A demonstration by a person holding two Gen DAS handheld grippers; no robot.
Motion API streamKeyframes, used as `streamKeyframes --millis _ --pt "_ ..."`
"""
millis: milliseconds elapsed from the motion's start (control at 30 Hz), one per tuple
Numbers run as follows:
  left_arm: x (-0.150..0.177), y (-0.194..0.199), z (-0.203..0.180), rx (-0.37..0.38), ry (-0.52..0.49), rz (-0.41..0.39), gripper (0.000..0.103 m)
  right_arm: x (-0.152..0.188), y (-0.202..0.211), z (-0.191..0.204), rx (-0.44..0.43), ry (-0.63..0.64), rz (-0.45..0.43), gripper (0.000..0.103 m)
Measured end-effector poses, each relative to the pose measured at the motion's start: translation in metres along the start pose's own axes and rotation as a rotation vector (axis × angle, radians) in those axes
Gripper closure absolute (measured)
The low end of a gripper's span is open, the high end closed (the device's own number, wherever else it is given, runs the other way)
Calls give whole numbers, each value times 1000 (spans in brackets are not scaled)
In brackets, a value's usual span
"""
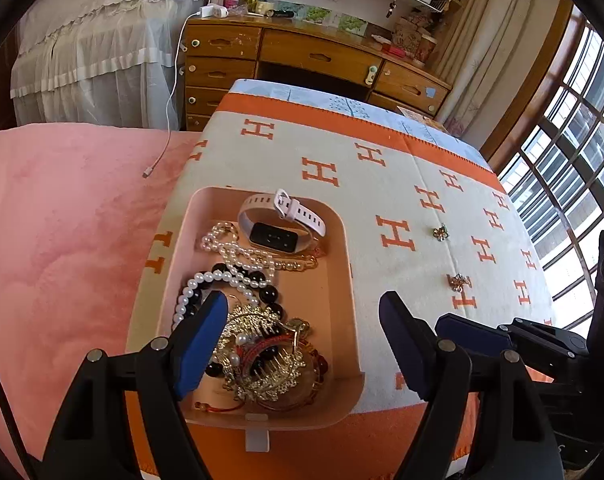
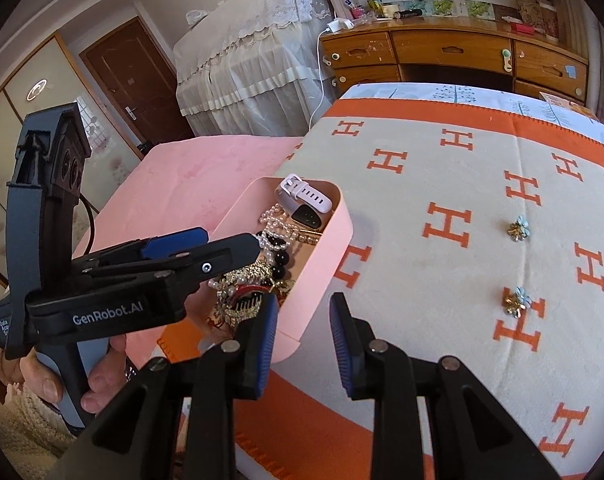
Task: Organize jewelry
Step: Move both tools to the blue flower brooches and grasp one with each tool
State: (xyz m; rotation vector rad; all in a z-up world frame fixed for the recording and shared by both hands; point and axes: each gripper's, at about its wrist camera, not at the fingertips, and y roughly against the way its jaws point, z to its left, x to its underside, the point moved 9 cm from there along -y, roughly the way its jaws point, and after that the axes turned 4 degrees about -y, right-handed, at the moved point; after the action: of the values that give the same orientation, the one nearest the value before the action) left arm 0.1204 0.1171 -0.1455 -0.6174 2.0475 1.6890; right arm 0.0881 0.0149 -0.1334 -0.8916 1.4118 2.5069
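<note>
A pink tray [image 1: 343,240] [image 2: 333,256] sits on a cream and orange blanket [image 1: 341,152] [image 2: 441,184]. It holds a pink smartwatch [image 1: 280,220] [image 2: 305,200], pearl strands [image 1: 230,256], black beads [image 1: 270,294] and a gold hair ornament [image 1: 262,356]. Two small flower earrings lie on the blanket to the tray's right, one farther [image 1: 441,233] [image 2: 519,229] and one nearer [image 1: 458,282] [image 2: 517,301]. My left gripper [image 1: 302,340] [image 2: 230,236] is open and empty above the tray's near end. My right gripper [image 2: 302,336] is open and empty at the tray's near right corner.
A pink quilt [image 1: 62,240] lies left of the blanket, with a white charging cable [image 1: 170,112] on it. A wooden dresser [image 1: 302,56] stands beyond the bed. A lace-covered piece of furniture [image 1: 102,40] is at back left and windows [image 1: 573,152] at right.
</note>
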Motion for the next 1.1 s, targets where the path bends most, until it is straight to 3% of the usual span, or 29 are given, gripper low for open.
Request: streamKeyframes --millis 433,600,833,1100 --pt "5 -13 -61 4 -104 4 26 19 29 -57 102 -72 -58 76" --pt "-6 -22 -82 -9 -153 -29 22 19 36 -99 231 -104 -102 71" --pt "-20 -46 -93 -29 -180 -28 21 25 16 -143 296 -198 -52 71" --pt "-32 -65 -88 -28 -166 -10 21 6 -5 -144 332 -172 -54 71"
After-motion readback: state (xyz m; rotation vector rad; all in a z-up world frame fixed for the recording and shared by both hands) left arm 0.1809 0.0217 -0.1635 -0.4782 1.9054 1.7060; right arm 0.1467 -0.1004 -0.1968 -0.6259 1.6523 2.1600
